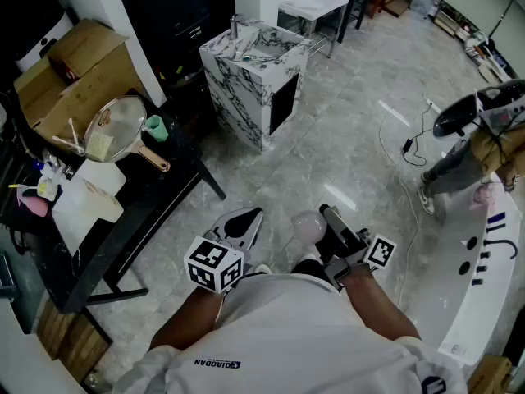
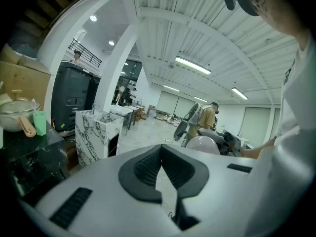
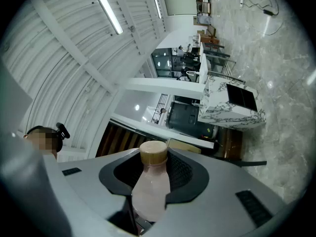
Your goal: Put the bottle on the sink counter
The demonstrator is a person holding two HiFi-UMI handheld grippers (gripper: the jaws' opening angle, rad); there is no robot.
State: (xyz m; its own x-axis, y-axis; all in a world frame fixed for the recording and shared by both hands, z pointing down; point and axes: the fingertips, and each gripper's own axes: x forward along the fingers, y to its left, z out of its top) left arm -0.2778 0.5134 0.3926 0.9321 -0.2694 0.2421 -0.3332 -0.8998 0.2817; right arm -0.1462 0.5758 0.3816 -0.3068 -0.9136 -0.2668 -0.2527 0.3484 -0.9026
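Observation:
A pale pink bottle [image 3: 149, 189] with a tan cap stands between the jaws of my right gripper [image 3: 154, 171], which is shut on its body. In the head view the bottle [image 1: 307, 225] shows just left of the right gripper [image 1: 326, 220], low near the person's waist. My left gripper [image 1: 240, 226] is beside it, jaws together and holding nothing [image 2: 161, 168]. The sink counter [image 1: 254, 64] is a white marble block with black veins, a basin and a faucet, well ahead across the floor. It also shows as the marble block [image 2: 97, 130] in the left gripper view and the counter [image 3: 230, 108] in the right gripper view.
A black table [image 1: 156, 195] at the left carries a cardboard box [image 1: 78, 76], a strainer pan [image 1: 123, 130], a green cup [image 1: 155, 127] and papers. Another person [image 1: 476, 150] stands at the right beside a white tub [image 1: 476, 277]. A cable [image 1: 406, 146] lies on the floor.

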